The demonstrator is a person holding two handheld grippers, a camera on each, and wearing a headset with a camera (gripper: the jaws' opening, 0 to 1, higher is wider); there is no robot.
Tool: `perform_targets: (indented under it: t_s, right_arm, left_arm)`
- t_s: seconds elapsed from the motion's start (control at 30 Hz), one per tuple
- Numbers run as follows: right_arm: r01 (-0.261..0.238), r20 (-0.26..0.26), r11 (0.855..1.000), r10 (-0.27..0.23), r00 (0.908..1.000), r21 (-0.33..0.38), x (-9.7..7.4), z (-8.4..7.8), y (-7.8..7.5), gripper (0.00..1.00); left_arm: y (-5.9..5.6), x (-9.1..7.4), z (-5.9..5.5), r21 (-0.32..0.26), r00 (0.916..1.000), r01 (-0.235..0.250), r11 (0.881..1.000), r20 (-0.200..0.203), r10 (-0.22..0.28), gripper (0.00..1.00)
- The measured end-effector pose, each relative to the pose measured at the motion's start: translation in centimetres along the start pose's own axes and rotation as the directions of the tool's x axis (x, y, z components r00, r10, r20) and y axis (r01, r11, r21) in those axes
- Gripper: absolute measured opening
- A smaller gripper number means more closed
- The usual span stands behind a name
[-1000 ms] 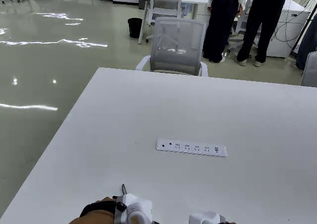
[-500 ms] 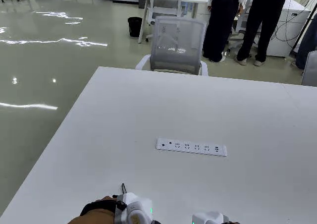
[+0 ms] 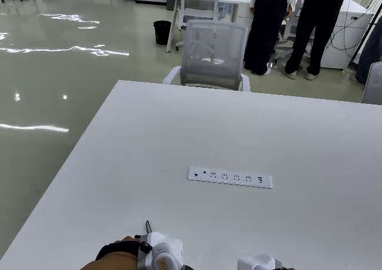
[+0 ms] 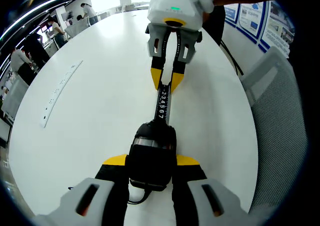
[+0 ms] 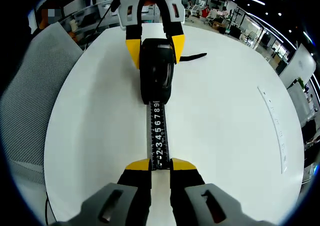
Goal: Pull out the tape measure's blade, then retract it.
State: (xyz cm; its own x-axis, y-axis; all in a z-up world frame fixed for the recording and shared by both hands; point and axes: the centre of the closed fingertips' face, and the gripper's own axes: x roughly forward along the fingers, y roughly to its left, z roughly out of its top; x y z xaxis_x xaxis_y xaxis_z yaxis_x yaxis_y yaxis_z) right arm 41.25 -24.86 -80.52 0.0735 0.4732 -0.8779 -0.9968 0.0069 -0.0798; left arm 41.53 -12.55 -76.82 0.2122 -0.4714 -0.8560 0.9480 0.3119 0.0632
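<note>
task thing: black tape measure (image 4: 152, 156), lying on the white table (image 3: 179, 120) on the person's side of the power strip (image 3: 230, 178) and well apart from it; its length runs roughly parallel to the power strip
left gripper (image 4: 151, 160): jaws narrowed onto the two sides of the tape measure's case, the yellow tips pressing its flanks; it grips the case on the table
right gripper (image 5: 160, 164): jaws drawn close together with the free end of the blade (image 5: 158, 131) pinched between the yellow tips; it faces the left gripper head on, on the same side of the power strip
blade: part way out, a short run of printed digits showing between the case mouth and the right gripper's tips; it looks straight and flat, close to the table
strap (image 5: 192, 57): black loop trailing from the back of the case, on the side towards the power strip; slack and clear of both jaws
step in hand: by my reading, the pull-out; only a short length is drawn, so the extension is early and the retraction not yet begun
next move calls for: drawing the right gripper straight away from the case, along the blade's own line and parallel to the power strip, while the left gripper anchors the case; a sideways drift could twist or kink the blade, and a loose pinch could let it snap back early
</note>
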Motion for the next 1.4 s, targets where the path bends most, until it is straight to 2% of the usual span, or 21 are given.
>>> perform_targets:
  t_s: [0.63, 1.4]
  right_arm:
    - [-0.004, -0.006, 1.0, 0.004, 1.0, 0.008, -0.2, -1.6, -0.3, 0.11]
    - [0.001, -0.017, 1.0, -0.001, 0.9999, 0.019, -1.7, -3.1, -0.3, 0.11]
  left_arm:
    - [-0.1, 0.0, 0.0, -0.005, 1.0, 0.0, 1.0, 0.003, 0.0, 0.28]
    - [-0.1, 0.0, 0.0, -0.013, 1.0, -0.003, 1.0, 0.007, 0.003, 0.28]
